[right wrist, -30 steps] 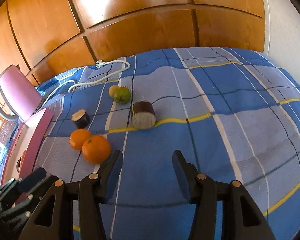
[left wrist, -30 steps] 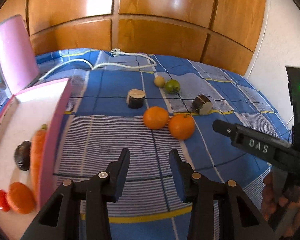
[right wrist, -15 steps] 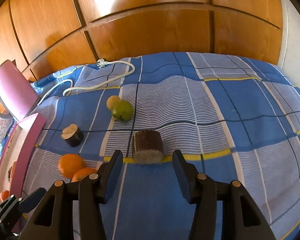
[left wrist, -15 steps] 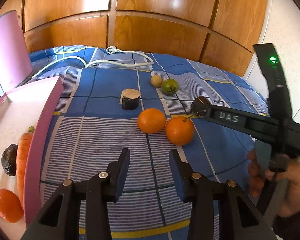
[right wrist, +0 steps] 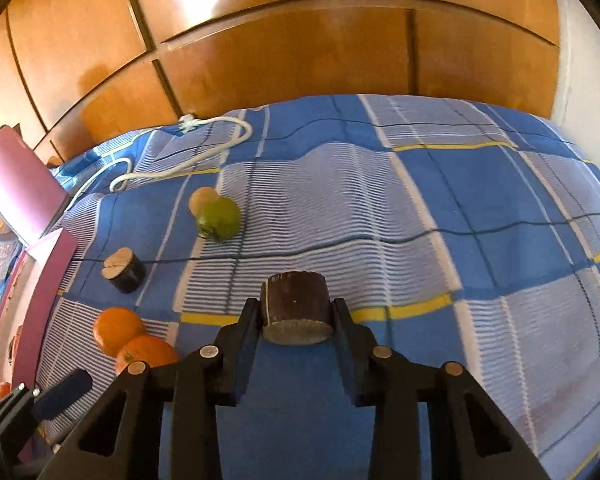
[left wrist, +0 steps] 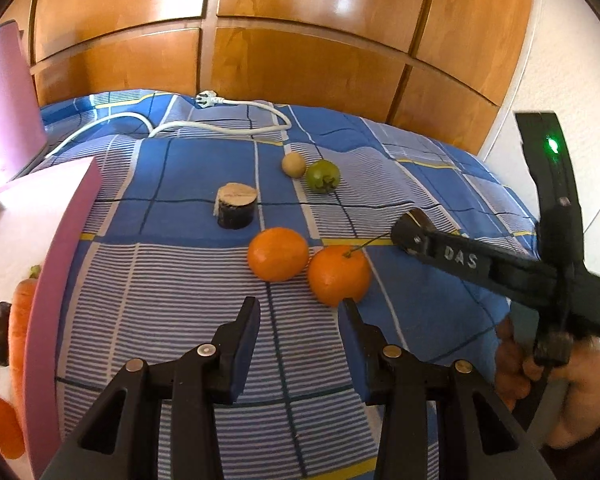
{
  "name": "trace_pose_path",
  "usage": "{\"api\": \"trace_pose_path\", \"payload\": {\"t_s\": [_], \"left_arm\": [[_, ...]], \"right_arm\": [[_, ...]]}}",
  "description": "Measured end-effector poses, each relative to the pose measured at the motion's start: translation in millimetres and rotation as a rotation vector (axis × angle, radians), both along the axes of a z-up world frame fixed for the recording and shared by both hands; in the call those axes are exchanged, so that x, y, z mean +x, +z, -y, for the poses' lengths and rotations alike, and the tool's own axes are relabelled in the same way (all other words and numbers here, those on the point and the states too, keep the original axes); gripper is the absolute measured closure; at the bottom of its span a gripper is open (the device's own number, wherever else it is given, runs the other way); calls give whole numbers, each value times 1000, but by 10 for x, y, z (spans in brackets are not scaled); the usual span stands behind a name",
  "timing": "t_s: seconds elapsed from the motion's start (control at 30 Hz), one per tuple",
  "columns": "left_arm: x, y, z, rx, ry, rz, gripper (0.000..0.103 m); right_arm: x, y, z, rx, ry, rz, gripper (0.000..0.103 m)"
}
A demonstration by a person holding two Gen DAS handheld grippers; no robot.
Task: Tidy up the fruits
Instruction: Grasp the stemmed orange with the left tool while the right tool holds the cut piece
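Right gripper [right wrist: 296,312] points steeply down at the blue checked bedspread [right wrist: 480,200]; its jaws have just been closing and now clamp a dark cut fruit cylinder [right wrist: 294,304] resting there. Left gripper [left wrist: 300,312] hangs unclenched, empty, just short of two touching oranges [left wrist: 278,254], the nearer beside its right finger. A second dark piece [left wrist: 236,208], green fruit [left wrist: 322,176] and white cable [left wrist: 220,126] lie beyond; pink tray [left wrist: 56,280] at left holds a carrot [left wrist: 20,320].
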State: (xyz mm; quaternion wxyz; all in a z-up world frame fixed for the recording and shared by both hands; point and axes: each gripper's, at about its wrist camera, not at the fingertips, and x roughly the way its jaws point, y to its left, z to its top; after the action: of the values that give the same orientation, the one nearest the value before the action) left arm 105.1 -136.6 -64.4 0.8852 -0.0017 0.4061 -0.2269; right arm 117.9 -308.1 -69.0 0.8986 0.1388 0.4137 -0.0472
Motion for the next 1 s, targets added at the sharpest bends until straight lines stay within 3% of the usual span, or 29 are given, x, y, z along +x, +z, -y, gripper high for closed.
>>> {"api": "trace_pose_path", "payload": {"t_s": [0.23, 1.0], "left_arm": [[52, -32, 113, -7, -5, -12, 62], [394, -111, 439, -17, -13, -62, 65]], "right_arm": [[-166, -15, 158, 9, -48, 12, 67], [-189, -65, 222, 64, -46, 39, 67]]}}
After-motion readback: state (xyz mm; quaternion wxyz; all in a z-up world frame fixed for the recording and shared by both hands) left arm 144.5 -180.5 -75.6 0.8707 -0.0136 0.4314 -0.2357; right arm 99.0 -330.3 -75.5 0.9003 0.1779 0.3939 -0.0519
